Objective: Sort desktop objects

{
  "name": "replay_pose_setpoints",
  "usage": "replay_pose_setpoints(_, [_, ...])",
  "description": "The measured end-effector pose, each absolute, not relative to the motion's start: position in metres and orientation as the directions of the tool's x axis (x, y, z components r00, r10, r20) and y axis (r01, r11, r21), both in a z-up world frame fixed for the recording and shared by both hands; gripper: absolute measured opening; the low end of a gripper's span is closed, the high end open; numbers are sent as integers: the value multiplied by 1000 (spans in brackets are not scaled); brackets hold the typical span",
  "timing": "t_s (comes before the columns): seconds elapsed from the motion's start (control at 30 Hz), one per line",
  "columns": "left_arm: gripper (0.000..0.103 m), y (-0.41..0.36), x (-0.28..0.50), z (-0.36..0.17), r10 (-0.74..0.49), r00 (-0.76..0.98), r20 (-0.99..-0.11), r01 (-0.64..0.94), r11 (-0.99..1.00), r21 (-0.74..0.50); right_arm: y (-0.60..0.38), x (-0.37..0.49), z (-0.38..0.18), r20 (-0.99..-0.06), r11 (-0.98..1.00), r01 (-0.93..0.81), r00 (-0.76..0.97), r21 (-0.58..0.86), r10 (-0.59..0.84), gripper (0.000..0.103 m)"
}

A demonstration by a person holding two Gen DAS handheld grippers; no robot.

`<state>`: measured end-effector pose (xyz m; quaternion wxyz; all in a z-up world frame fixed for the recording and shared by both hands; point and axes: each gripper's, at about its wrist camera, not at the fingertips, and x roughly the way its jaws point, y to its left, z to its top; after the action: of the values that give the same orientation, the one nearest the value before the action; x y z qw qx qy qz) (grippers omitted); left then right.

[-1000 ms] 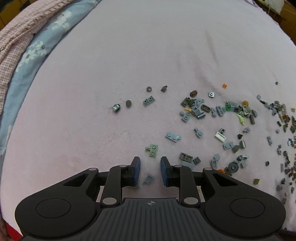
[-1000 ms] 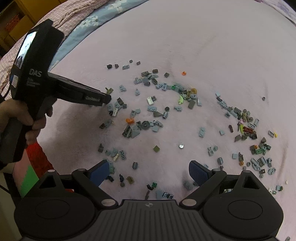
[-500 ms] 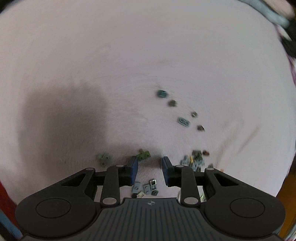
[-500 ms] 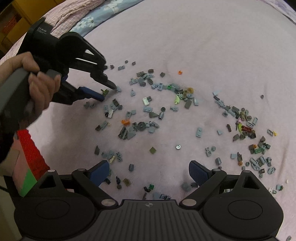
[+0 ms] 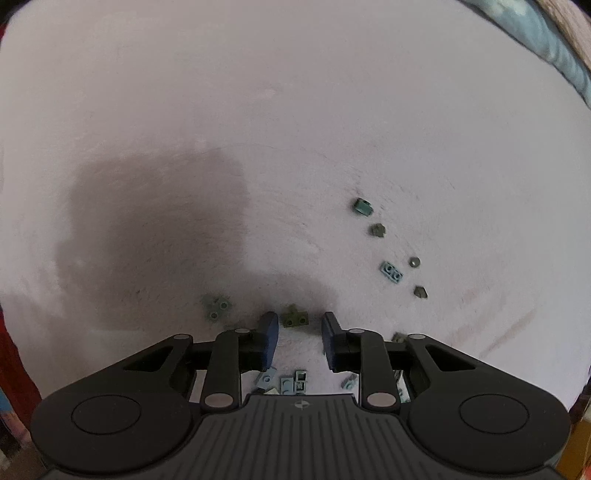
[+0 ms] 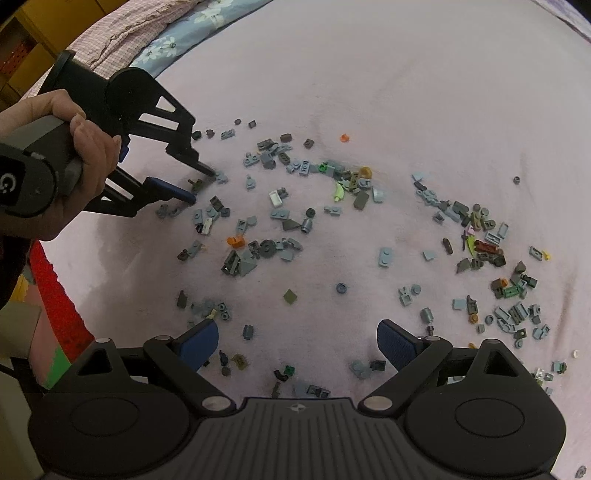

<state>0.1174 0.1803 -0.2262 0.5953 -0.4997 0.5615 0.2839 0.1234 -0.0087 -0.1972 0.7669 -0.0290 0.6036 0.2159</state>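
1. A pale pink fuzzy cloth [image 6: 369, 92] covers the whole work surface; at its far left edge lie a blue flowered fabric [image 6: 177, 40] and a pink checked fabric [image 6: 122, 26].
2. Many small building bricks [image 6: 280, 218], mostly grey and blue-grey, are strewn over the cloth ahead of the right gripper [image 6: 297, 341], thickest to its front and front-right.
3. The right gripper hangs above the cloth with its blue-padded fingers [image 6: 197, 343] spread wide and nothing between them; a few bricks lie on the cloth below the gap.
4. The left gripper [image 5: 297, 325] is lowered close to the cloth, its jaws parted a little and not pressing on anything.
5. An olive-green brick [image 5: 293, 317] lies on the cloth just ahead of the left fingertips, in line with the gap but not between the pads.
6. A pale grey-green brick [image 5: 218, 308] lies just to the front-left of the left gripper; a loose row of five small pieces, among them a light blue two-stud plate [image 5: 391, 272], runs away to its front-right.
7. Seen from the right wrist, a hand [image 6: 85, 147] grips the left gripper's handle at the far left, its tips pointing down at the near edge of the brick scatter.
8. The left gripper casts a dark shadow [image 5: 159, 229] on the cloth ahead of it to the left.
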Motion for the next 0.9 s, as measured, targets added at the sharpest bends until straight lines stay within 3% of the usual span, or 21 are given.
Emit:
replay_pose_setpoints(0.23, [16,139,121,-191,-193,228,-954,-887,364,-285,-8,125,-198,-936,898,-382,175,221,304,93])
replay_pose_setpoints(0.4, [16,109,123,-166,-171,242,-955,-877,382,-291,10,126,-195,-923,821,-531,168,210,345,77])
replay_pose_setpoints(0.6, [16,103,108,-141,-142,244,-959,-845,454,-282,71,130,-195,-888,402,-915,190,-6,419,60])
replay_pose_setpoints(0.73, [16,117,88,-139,-121,231,-965,-824,504,-260,106,136,-204,-875,132,-983,175,-128,452,51])
replay_pose_setpoints(0.9, [16,82,98,-116,-75,221,-972,-776,590,-223,132,137,-227,-911,-66,-987,111,-149,397,25])
